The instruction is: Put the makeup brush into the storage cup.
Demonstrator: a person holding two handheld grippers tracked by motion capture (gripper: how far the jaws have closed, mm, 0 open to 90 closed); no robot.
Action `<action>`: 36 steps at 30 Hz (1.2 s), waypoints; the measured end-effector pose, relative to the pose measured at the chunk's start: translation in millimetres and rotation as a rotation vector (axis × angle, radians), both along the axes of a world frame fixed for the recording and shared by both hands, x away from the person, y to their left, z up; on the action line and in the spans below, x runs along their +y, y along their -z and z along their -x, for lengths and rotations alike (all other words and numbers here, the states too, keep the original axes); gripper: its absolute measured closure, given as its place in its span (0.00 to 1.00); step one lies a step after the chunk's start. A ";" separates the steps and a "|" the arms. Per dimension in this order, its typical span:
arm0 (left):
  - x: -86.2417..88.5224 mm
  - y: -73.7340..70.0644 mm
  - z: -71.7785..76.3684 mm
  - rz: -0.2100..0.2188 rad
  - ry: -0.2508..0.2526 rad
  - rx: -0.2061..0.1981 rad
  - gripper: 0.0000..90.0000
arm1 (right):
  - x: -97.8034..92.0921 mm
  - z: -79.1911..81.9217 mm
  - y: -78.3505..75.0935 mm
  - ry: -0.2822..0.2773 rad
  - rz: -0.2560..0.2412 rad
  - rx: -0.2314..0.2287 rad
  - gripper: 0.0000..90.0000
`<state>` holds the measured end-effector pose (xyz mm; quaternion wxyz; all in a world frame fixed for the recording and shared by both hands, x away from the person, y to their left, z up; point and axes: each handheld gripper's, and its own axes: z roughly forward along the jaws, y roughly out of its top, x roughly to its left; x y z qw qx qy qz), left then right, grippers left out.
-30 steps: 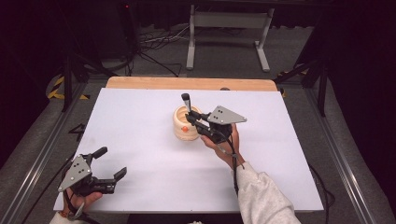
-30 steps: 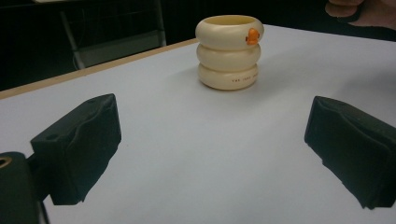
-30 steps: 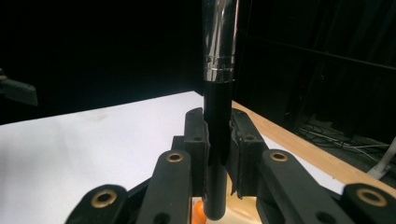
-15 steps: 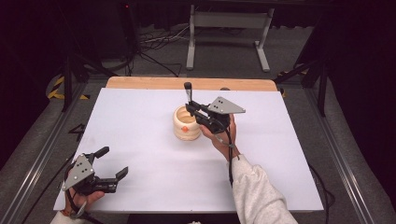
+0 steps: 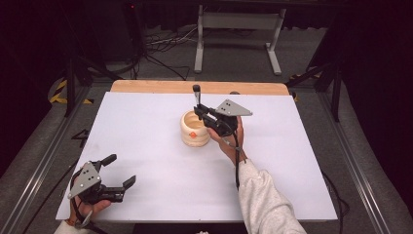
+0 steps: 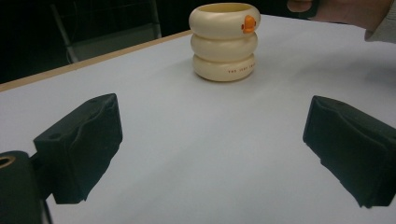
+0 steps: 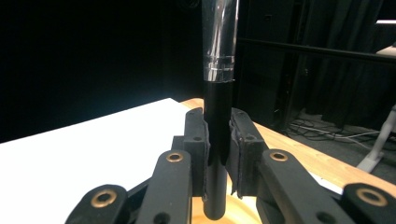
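A cream ribbed cup with an orange mark stands mid-table; it also appears in the left gripper view. My right gripper is just right of the cup, shut on a black rod held upright. The right gripper view has the jaws clamped on the rod, which carries a shiny silver band higher up. The rod's lower end hangs over the cup's rim. At the near left corner my left gripper is open, its jaws wide apart above bare table.
The white table top has a wooden strip along its far edge. Beyond it are a metal stand and cables on the floor. A person's sleeve reaches in from the bottom right.
My right gripper has carried the black rod slightly up and to the right in the high view, beside the cup. The left gripper has barely moved.
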<state>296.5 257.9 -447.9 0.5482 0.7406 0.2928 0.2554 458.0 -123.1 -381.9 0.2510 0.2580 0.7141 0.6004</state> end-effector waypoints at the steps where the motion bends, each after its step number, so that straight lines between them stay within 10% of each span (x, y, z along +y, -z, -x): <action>1: -0.2 0.2 0.0 0.000 0.001 0.002 0.06 | 0.2 -1.0 1.7 -0.001 -0.005 0.006 0.89; 36: -2.4 2.5 -1.6 -0.009 0.011 0.018 0.06 | -1.6 0.9 39.6 0.031 -0.008 0.079 0.89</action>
